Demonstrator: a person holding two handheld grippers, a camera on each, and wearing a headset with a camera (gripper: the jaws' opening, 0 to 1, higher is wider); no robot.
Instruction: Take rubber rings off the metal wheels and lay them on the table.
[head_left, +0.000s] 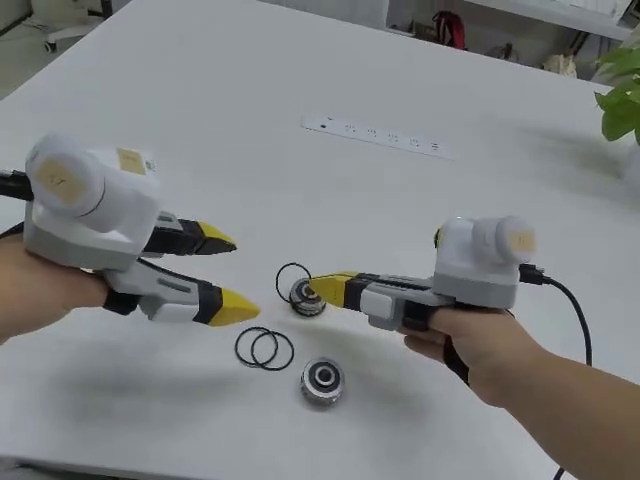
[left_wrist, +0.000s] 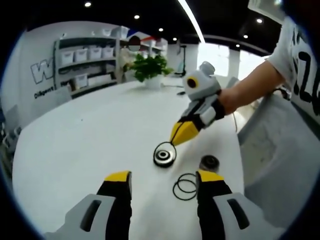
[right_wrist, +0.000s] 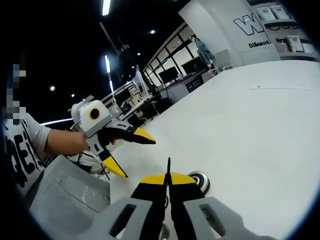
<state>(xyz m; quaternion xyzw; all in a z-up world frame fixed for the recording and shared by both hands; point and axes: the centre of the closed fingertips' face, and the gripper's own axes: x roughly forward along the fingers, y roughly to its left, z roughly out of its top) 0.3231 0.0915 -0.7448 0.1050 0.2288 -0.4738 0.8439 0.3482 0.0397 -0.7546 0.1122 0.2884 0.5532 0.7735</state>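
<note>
My right gripper (head_left: 322, 288) is shut on a thin black rubber ring (head_left: 280, 276), which it holds upright just above a metal wheel (head_left: 307, 299). The left gripper view shows that ring (left_wrist: 156, 148) hanging from the right gripper (left_wrist: 179, 136) over the wheel (left_wrist: 164, 158). In the right gripper view the ring (right_wrist: 168, 167) stands edge-on between the shut jaws, with the wheel (right_wrist: 200, 181) beside them. My left gripper (head_left: 228, 272) hovers open to the left, holding nothing. Two loose rings (head_left: 265, 348) lie overlapping on the table, and a second wheel (head_left: 323, 381) sits near them.
A white power strip (head_left: 378, 135) lies flat toward the far side of the white table (head_left: 200, 130). A green plant (head_left: 620, 95) stands at the far right edge. A black cable (head_left: 570, 305) trails from the right gripper.
</note>
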